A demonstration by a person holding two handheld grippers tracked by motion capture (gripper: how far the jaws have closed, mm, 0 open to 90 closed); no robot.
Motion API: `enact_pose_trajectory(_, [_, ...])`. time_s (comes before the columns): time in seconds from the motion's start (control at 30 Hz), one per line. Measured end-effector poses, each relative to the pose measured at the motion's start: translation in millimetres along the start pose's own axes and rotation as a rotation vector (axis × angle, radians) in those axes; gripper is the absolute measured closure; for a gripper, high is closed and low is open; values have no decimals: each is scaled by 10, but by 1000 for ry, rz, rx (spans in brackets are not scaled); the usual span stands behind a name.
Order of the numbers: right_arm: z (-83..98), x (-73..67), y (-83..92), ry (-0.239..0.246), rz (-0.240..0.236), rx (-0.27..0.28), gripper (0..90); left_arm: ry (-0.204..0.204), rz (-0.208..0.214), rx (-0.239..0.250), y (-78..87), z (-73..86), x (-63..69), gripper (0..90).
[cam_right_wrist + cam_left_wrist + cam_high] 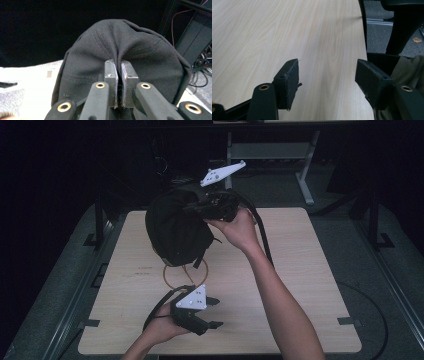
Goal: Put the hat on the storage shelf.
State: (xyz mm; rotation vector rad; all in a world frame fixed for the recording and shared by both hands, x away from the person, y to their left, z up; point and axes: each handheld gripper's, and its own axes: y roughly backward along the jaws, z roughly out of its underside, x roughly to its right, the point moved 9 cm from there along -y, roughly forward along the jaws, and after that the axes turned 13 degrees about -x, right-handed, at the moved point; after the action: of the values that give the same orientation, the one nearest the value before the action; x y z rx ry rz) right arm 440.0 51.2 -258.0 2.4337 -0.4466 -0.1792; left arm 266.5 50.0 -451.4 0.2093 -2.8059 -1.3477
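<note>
A black cap point(175, 230) hangs over the back middle of the light wooden table point(300, 285). My right gripper point(198, 209) is shut on it from the right, and its pads point(111, 72) pinch a fold of the cap's cloth point(125, 42) between them. Below the cap, part of a thin tan ring point(165, 276) shows on the table. My left gripper point(218, 312) rests near the table's front edge, pointing right. Its jaws stand open over bare wood point(262, 37), with nothing between the pads point(289, 82).
The right gripper's black cable point(262, 235) trails down across the table beside the forearm. A grey metal frame point(305, 175) stands on the dark floor behind the table. In the left gripper view a dark post point(402, 30) and khaki cloth point(409, 70) lie past the table edge.
</note>
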Motion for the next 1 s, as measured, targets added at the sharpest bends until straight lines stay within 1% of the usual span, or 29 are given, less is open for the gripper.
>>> enact_pose_trajectory(0.17, [-28,25,-194,-33,-9,11,841,1,3,6,0,-6,1,352])
enact_pose_trajectory(0.23, [-35,25,-272,-49,-25,16,834,2,6,5,-4,-5,4,352])
enact_pose_trajectory(0.3, [-38,13,-355,-59,-25,18,815,2,8,-3,-3,2,7,352])
enact_pose_trajectory(0.33, [-28,11,-398,-56,-24,7,786,4,10,-6,-5,5,11,352])
enact_pose_trajectory(0.37, [-25,1,-432,-72,-33,11,734,4,9,-5,-7,6,12,352])
enact_pose_trajectory(0.4, [-16,-5,-465,-84,-52,10,682,4,10,-4,-9,6,13,352])
enact_pose_trajectory(0.43, [-8,-4,-488,-87,-62,12,653,4,11,-4,-12,7,15,352])
enact_pose_trajectory(0.47, [-6,-4,-486,-92,-67,22,627,2,10,-6,-14,11,13,352])
enact_pose_trajectory(0.53, [2,7,-479,-99,-61,23,517,2,11,-6,-19,14,14,351])
enact_pose_trajectory(0.63, [11,17,-439,-101,-60,36,467,5,12,-6,-23,7,14,347])
enact_pose_trajectory(0.8, [43,36,-358,-112,-66,46,451,7,12,6,-14,-17,14,345])
enact_pose_trajectory(0.9, [71,50,-314,-107,-69,52,429,11,10,6,-14,-13,7,341])
enact_pose_trajectory(1.0, [104,59,-265,-103,-58,56,412,12,6,5,-12,-4,-1,331])
